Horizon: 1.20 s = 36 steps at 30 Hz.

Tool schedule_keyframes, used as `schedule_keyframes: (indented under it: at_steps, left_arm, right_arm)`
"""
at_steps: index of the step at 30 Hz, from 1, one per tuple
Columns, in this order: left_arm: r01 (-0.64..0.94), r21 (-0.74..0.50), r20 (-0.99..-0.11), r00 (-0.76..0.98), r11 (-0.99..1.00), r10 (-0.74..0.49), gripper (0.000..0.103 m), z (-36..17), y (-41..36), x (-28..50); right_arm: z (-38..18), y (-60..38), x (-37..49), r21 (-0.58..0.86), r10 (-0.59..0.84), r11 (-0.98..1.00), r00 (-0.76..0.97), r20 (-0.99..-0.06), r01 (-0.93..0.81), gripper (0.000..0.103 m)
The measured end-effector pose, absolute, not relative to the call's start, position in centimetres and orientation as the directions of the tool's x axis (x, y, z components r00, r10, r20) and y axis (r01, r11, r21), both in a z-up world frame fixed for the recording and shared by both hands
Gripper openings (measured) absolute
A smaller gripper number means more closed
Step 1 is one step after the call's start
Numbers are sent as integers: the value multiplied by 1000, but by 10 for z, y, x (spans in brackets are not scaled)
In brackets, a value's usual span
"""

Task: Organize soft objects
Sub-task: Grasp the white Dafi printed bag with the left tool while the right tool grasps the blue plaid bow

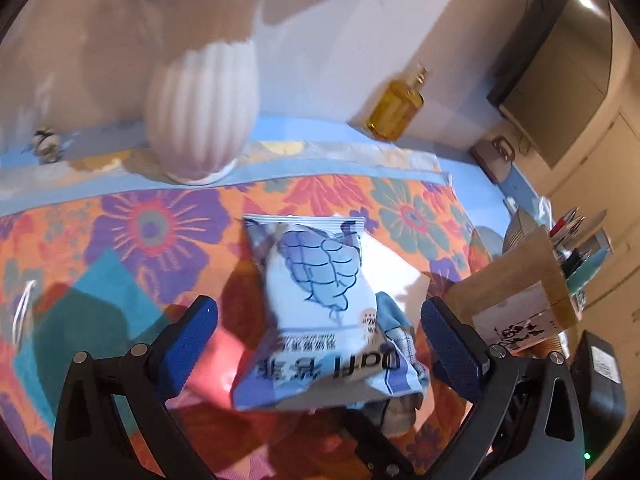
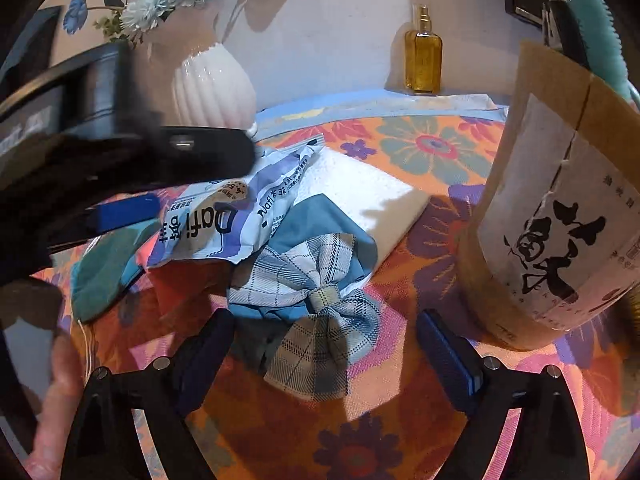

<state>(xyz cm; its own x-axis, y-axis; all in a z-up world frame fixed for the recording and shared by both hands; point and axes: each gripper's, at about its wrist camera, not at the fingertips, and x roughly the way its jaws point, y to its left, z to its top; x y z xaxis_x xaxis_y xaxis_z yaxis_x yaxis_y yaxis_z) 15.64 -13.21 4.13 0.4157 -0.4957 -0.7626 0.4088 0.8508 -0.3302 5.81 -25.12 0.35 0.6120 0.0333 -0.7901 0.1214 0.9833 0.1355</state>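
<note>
A blue-and-white snack packet [image 1: 320, 300] lies on a pile of soft things on the floral cloth [image 1: 152, 232]. My left gripper [image 1: 320, 306] hovers over it, open, both blue pads clear of the packet's sides. Under the packet are a folded white cloth [image 2: 360, 200], a teal cloth [image 2: 316, 220] and a teal face mask [image 2: 108, 272]. A plaid bow [image 2: 320, 312] lies at the front of the pile. My right gripper [image 2: 326, 317] is open around the bow, pads apart from it. One left-gripper pad [image 2: 124, 210] shows beside the packet [image 2: 208, 220].
A white ribbed vase [image 1: 200, 112] with flowers and an amber bottle [image 1: 396, 112] stand at the back by the wall. A brown cardboard tube [image 2: 552, 220] holding pens stands close on the right. A black device [image 1: 596, 392] sits beyond it. A person's fingers [image 2: 60, 380] show at lower left.
</note>
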Motion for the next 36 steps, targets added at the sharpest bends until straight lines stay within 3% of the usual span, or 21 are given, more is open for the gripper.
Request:
schedule_keyframes:
  at_steps: [3,4,6,8,9,15,17,21,25,28,31,36]
  left_arm:
    - [420,-245,-784,444,874,-433,98,36,-141,159]
    - [424,-253,-780,442,870,-442,95,34,-139,159]
    - [429,-325,-771,396,843,-499,70,26,-135,163]
    - [420,-353,-767,381,836,-516,66,21,-133,164]
    - [425,-337,-760,403,840,-509,59,21,-133,162]
    - [484,-290,-749,422,825,-511,53,35,-141,146]
    - [496,-286,-731,440,820,-521,53,46,-140,138]
    - [500,-304,-687,475,811,-550,53,72,-125,114]
    - [470,-313,-662,514,825,-545,53,89,-92,78]
    - [457,-355,-654,502,815,-566,53,88,-71,45]
    - [447,-320,-657,530,835,-536,53,82,-58,15]
    - [403,-341,-678,521,849,-519,53,57,-40,-6]
  right_arm:
    - [2,-247,68,103,10,987,604,-797,120,91]
    - [2,-244,70,87,0,989,606,-795,115,86]
    - [4,-241,69,79,1,992,615,-789,98,78]
    - [2,-236,70,76,9,994,624,-782,82,62]
    - [3,-235,69,77,14,994,627,-779,73,58]
    - [3,-236,63,83,28,995,639,-768,56,42]
    - [5,-239,55,127,76,991,658,-749,29,30]
    - [22,-247,29,220,163,975,739,-654,-20,29]
    - [30,-246,-7,184,164,981,770,-616,-62,29]
    - [32,-242,-29,164,191,980,763,-618,-113,29]
    - [31,-245,-49,166,211,977,746,-632,-135,29]
    - [13,-254,-62,239,261,963,631,-731,-122,29]
